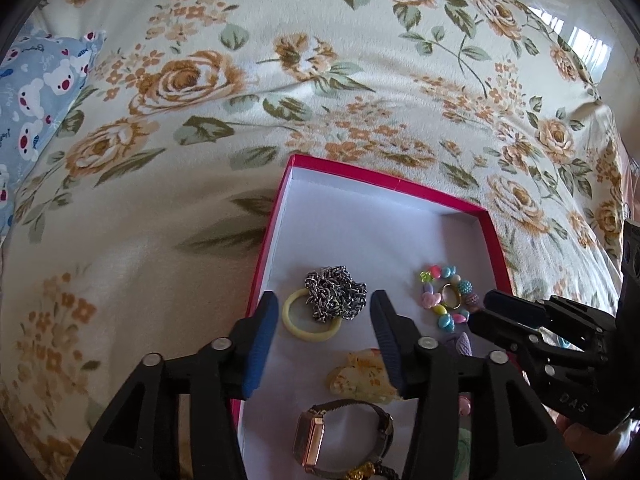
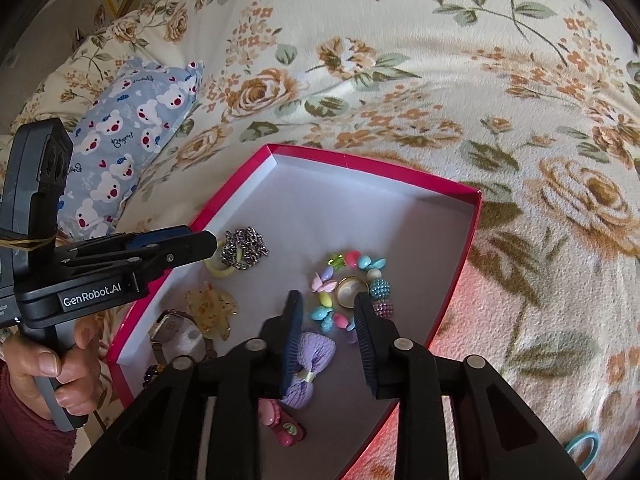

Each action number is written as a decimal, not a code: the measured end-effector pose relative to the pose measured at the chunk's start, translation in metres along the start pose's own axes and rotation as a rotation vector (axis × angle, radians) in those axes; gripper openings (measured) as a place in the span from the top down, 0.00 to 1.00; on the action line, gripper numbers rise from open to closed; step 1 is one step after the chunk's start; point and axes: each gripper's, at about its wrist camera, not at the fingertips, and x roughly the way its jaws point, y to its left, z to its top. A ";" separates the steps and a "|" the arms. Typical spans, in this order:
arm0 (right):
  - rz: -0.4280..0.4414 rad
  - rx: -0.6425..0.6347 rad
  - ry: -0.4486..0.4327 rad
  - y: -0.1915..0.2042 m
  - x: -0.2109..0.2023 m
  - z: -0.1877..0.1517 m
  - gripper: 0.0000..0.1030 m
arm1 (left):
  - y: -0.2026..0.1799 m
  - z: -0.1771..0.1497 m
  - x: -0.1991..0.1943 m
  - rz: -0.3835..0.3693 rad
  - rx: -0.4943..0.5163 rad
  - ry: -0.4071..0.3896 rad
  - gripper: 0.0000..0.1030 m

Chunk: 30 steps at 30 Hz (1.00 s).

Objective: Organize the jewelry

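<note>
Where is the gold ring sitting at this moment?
The gold ring lies inside the loop of the bead bracelet on the floor of the red box, just beyond the open right gripper; the left wrist view shows it right of the chain.

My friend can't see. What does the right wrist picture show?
An open right gripper hovers over a pink box of jewelry: a bead bracelet, gold ring, purple bow and silver chain. It sits on a flowery blanket.
</note>
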 end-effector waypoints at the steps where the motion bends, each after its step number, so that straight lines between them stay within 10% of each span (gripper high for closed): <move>1: 0.000 0.000 -0.008 0.001 -0.003 -0.001 0.57 | 0.001 -0.001 -0.003 0.002 -0.004 -0.004 0.47; 9: -0.006 -0.009 -0.084 0.009 -0.025 -0.009 0.33 | 0.011 -0.013 -0.035 -0.001 -0.069 -0.045 0.21; 30: 0.016 0.018 -0.124 0.024 -0.057 -0.036 0.19 | 0.027 -0.056 -0.097 -0.023 -0.120 -0.064 0.18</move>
